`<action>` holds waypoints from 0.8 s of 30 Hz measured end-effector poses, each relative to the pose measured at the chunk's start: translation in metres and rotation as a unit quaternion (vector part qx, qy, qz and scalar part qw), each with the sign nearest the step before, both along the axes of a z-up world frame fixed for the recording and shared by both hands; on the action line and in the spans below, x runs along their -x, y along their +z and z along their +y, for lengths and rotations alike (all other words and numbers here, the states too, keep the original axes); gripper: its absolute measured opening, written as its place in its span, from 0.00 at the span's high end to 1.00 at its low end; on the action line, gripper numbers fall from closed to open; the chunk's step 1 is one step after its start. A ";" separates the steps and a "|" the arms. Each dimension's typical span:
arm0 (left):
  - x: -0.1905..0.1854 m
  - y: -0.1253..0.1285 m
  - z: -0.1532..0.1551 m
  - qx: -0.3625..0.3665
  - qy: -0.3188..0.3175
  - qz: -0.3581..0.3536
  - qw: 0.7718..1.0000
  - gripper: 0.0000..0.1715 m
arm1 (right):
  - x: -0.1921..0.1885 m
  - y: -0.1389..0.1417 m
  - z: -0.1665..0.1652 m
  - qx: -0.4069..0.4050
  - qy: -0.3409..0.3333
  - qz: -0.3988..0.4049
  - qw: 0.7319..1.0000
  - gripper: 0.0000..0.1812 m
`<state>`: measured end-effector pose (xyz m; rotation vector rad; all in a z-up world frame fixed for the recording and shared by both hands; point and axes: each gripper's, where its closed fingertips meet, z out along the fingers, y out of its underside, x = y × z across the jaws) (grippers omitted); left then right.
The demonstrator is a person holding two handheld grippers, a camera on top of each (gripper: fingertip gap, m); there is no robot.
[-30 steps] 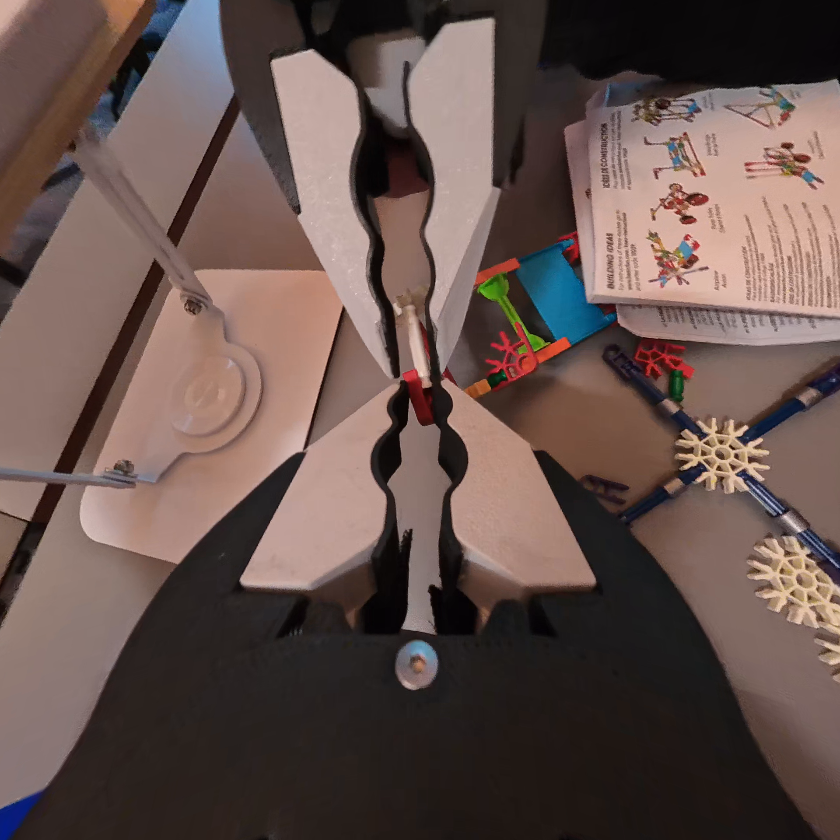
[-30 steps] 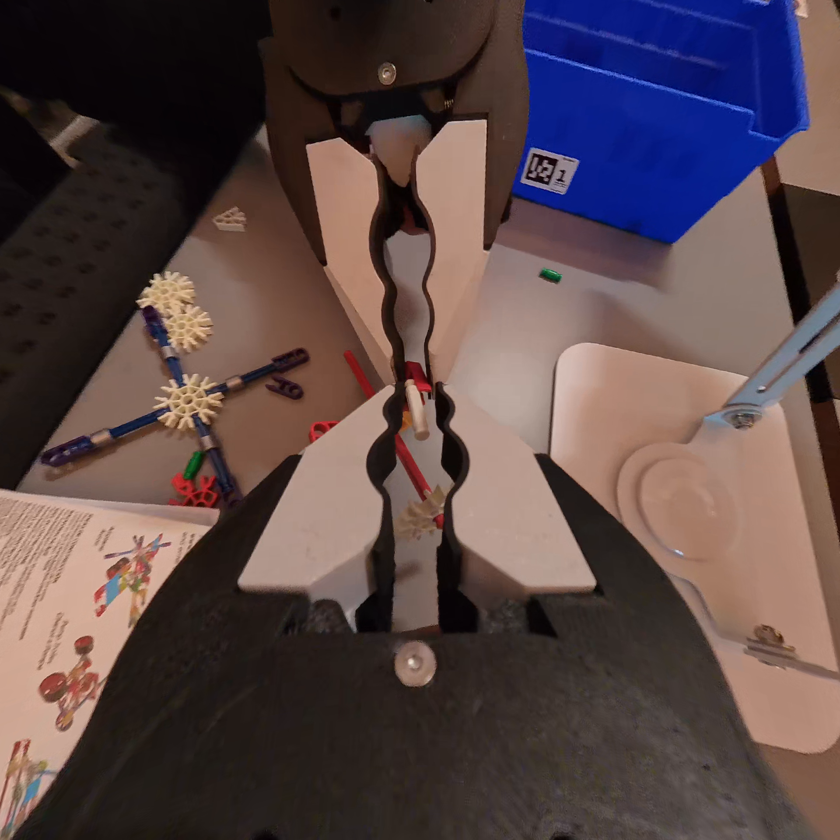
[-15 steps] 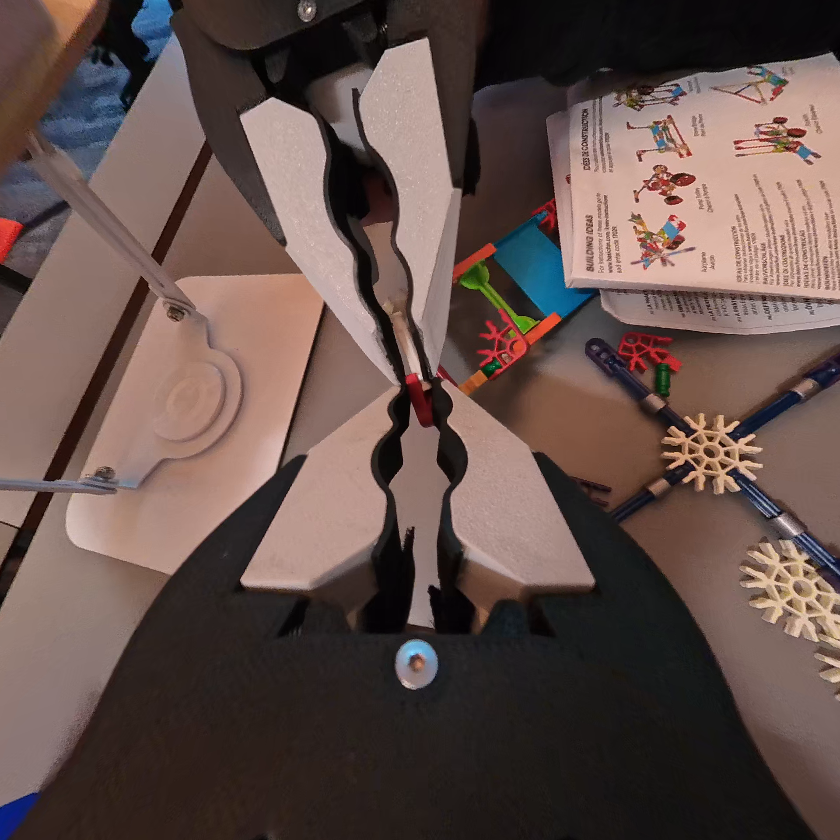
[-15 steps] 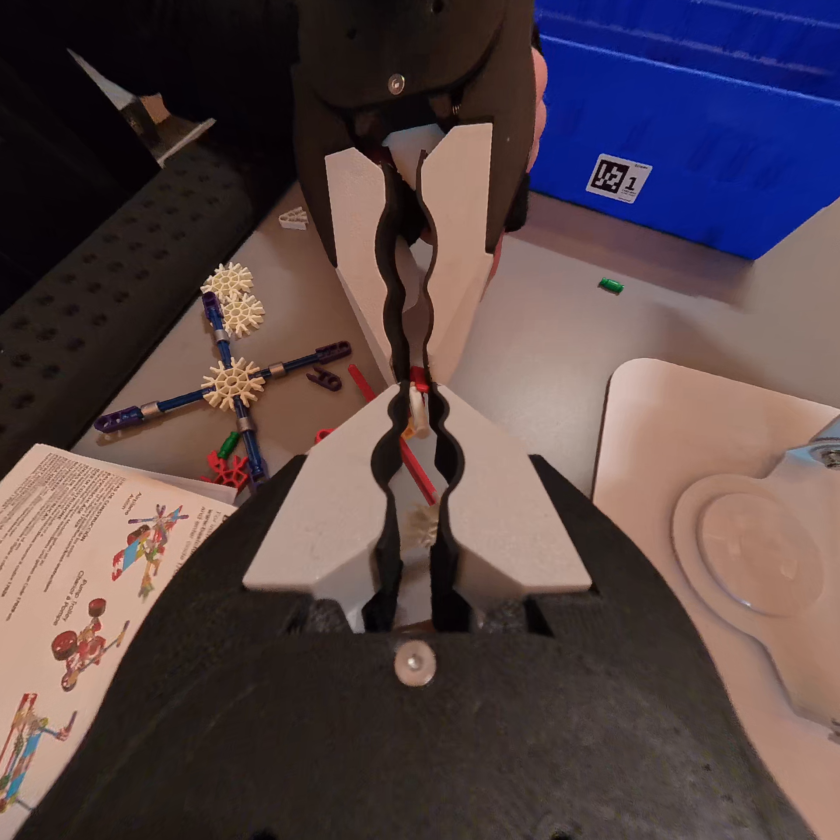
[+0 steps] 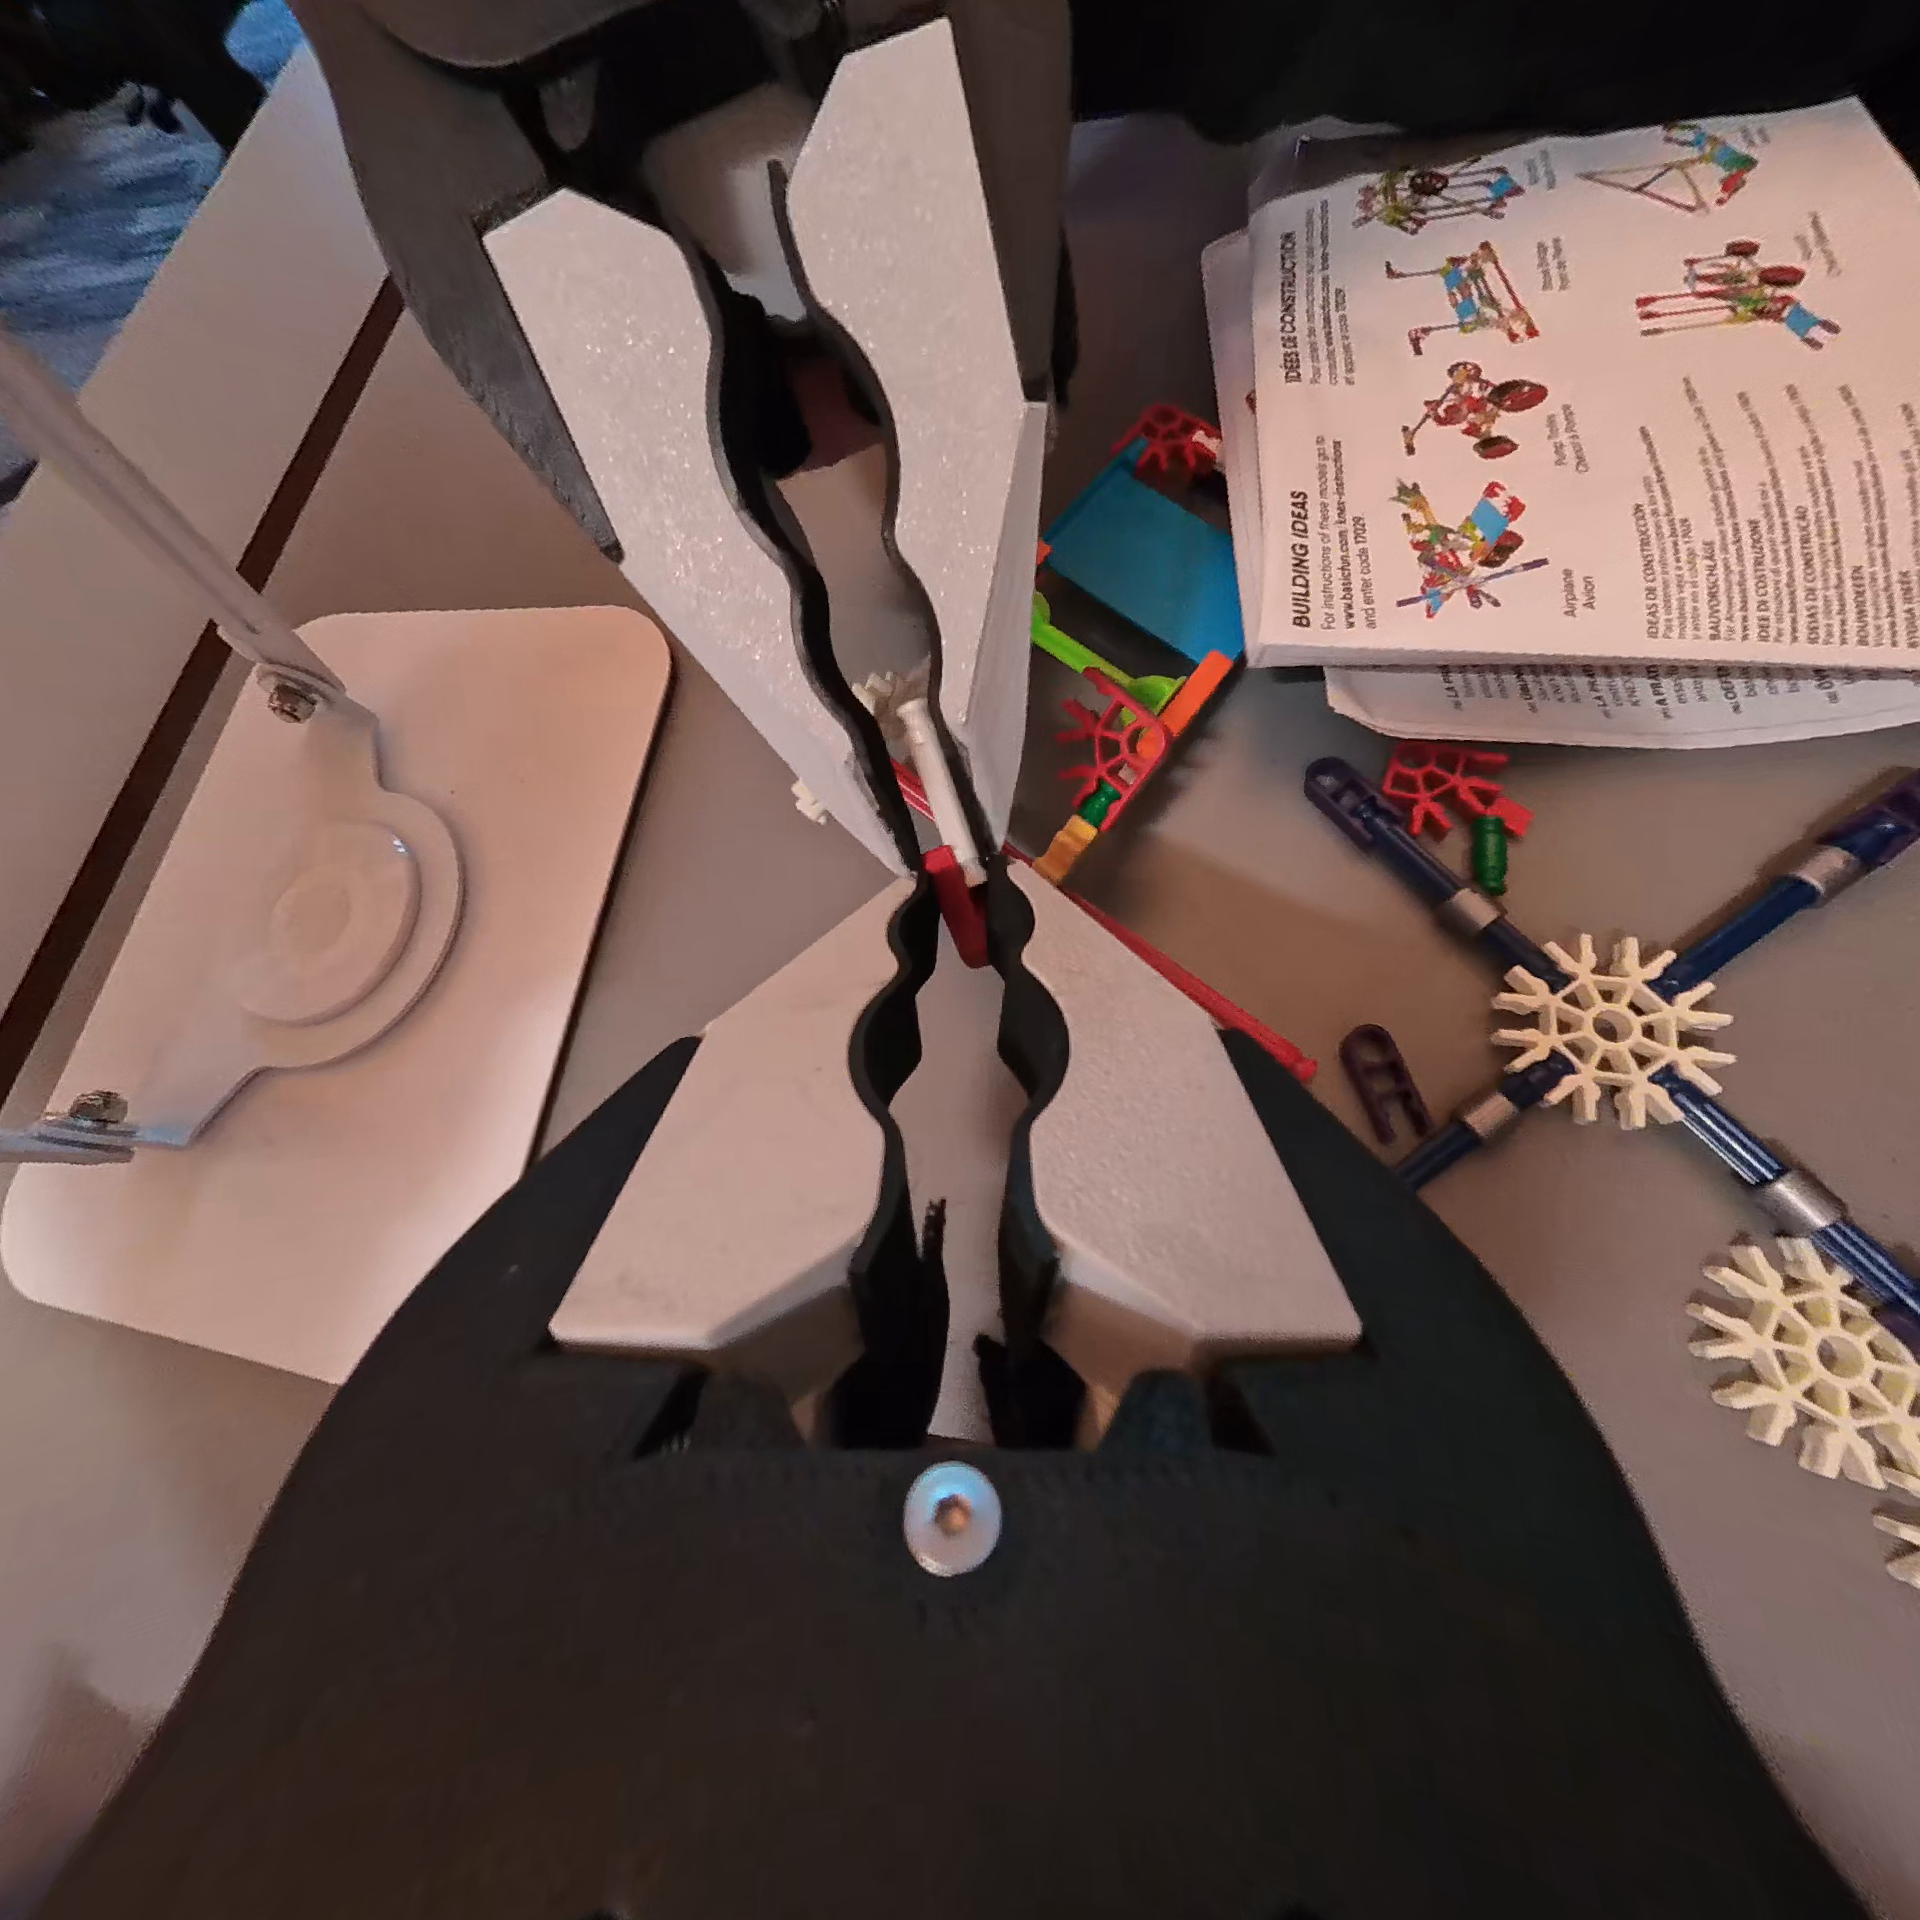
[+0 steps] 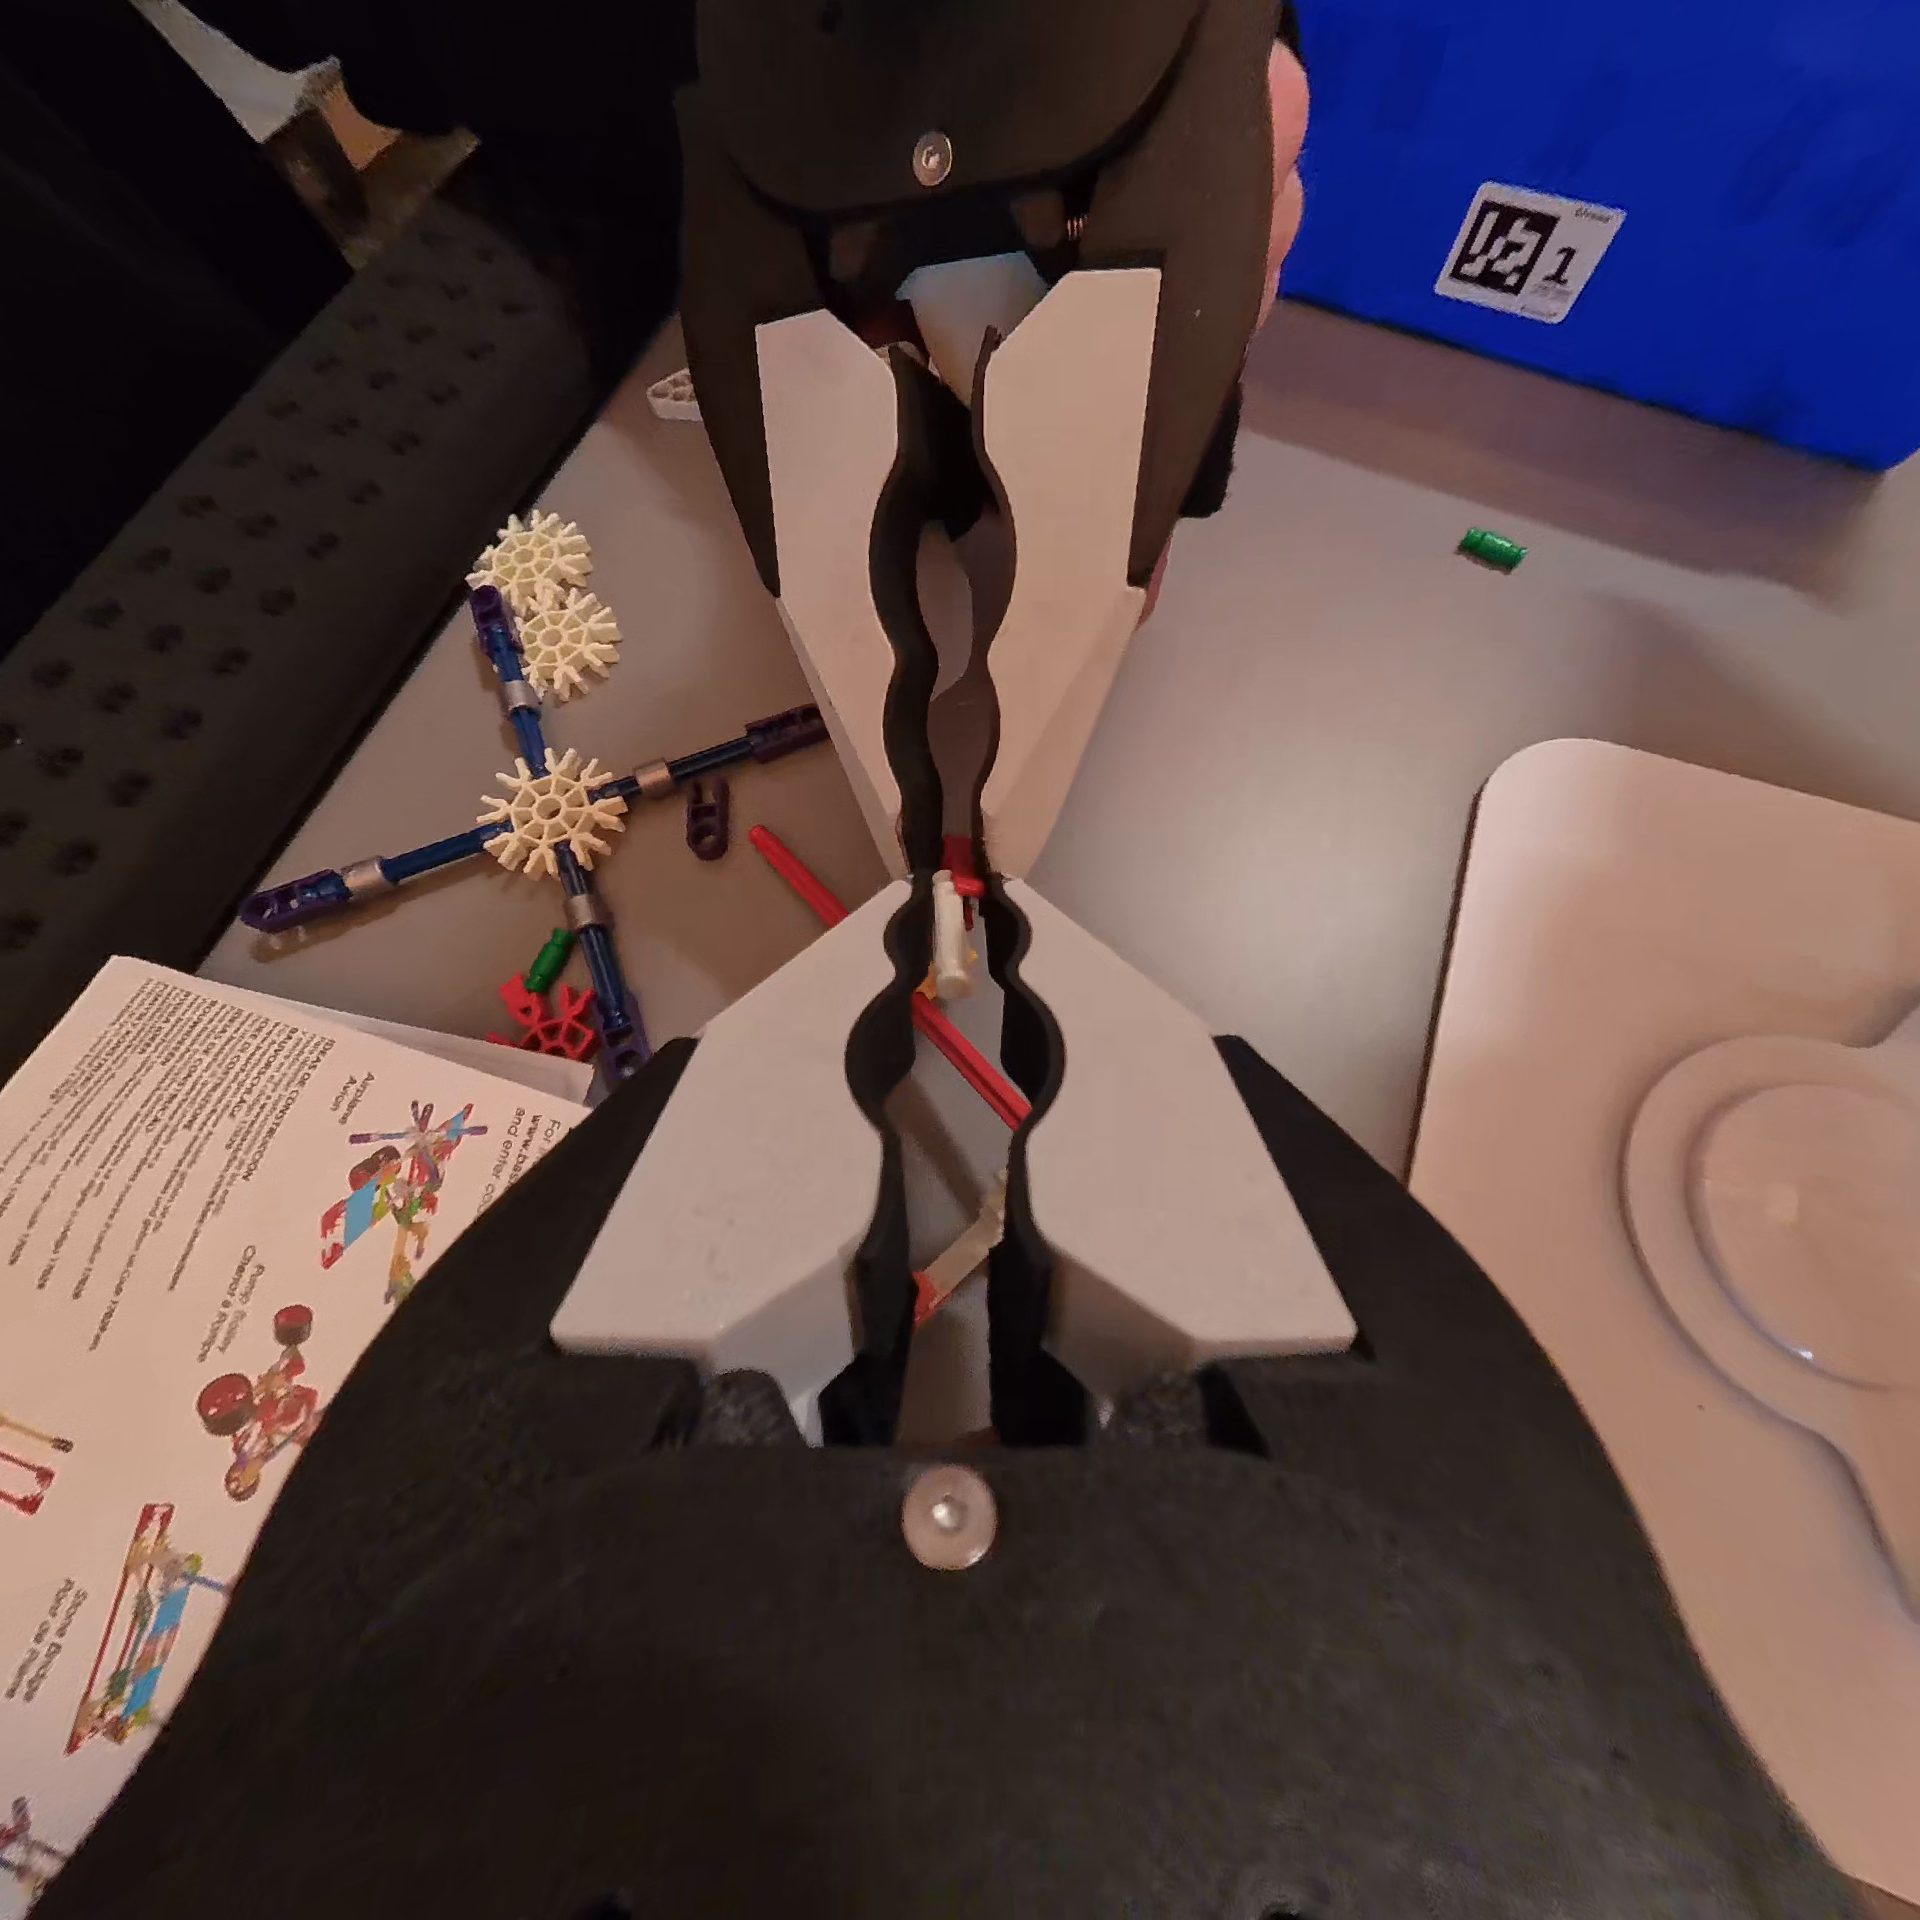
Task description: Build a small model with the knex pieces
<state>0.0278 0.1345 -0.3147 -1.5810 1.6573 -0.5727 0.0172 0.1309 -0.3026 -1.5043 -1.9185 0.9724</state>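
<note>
A grey table [image 5: 727, 935] carries everything. At its far edge in the right wrist view stands a blue bin [image 6: 1662, 208] with a tag on its front. A white plate [image 5: 499, 935] with a metal bracket lies on the table, left of the grippers in the left wrist view. A printed booklet [image 5: 1610, 416] lies on the other side, partly over a blue-and-orange frame [image 5: 1143, 582]. Near it sits a cross of blue rods [image 5: 1610, 1029] joined at a cream snowflake hub, with more cream hubs [image 5: 1818, 1361] beside it. A long red rod [image 6: 800, 883] lies on the table under the grippers.

The left gripper [image 5: 961, 914] and right gripper [image 6: 951, 935] meet tip to tip above the table. The left's jaws are pinched on a small red connector [image 5: 961, 904]. The right's jaws pinch a short white rod [image 6: 948, 930], whose end meets the connector; whether it is fully seated is hard to say. A green peg [image 6: 1491, 548] lies alone near the bin.
</note>
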 end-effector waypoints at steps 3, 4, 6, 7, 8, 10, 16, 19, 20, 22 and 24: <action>-0.002 0.002 -0.001 0.000 -0.003 -0.006 1.000 0.96 | -0.004 -0.001 -0.001 -0.006 0.003 -0.011 1.000 0.93; -0.002 0.001 -0.001 -0.003 -0.003 -0.004 1.000 0.96 | -0.003 0.001 -0.001 -0.009 0.003 -0.005 1.000 0.94; -0.002 0.000 -0.002 -0.005 -0.005 -0.002 1.000 0.96 | -0.001 0.003 -0.001 -0.008 0.002 -0.003 1.000 0.96; -0.002 -0.001 -0.002 -0.006 -0.005 0.001 1.000 0.96 | -0.001 0.002 -0.001 -0.007 0.002 -0.005 1.000 0.96; -0.002 -0.002 -0.002 -0.006 -0.006 0.001 1.000 0.96 | -0.002 0.001 -0.002 -0.002 0.003 -0.006 1.000 0.96; -0.004 -0.002 -0.004 -0.003 -0.009 -0.002 1.000 0.96 | -0.005 0.001 -0.004 0.009 0.009 -0.009 1.000 0.96; -0.003 -0.003 -0.005 -0.010 -0.011 0.006 1.000 0.96 | -0.006 -0.004 -0.005 0.014 0.009 -0.022 1.000 0.96; -0.003 -0.004 -0.004 -0.008 -0.009 0.006 1.000 0.96 | -0.006 -0.005 -0.004 0.015 0.009 -0.022 1.000 0.97; -0.003 -0.004 -0.004 -0.006 -0.008 0.006 1.000 0.96 | -0.005 -0.005 -0.004 0.017 0.009 -0.020 1.000 0.97; -0.003 -0.005 -0.004 -0.008 -0.005 0.009 1.000 0.96 | -0.005 -0.006 -0.004 0.010 0.010 -0.024 1.000 0.97; -0.003 -0.007 -0.004 0.004 -0.001 0.007 1.000 0.96 | -0.004 -0.008 -0.003 -0.003 0.011 -0.029 1.000 0.97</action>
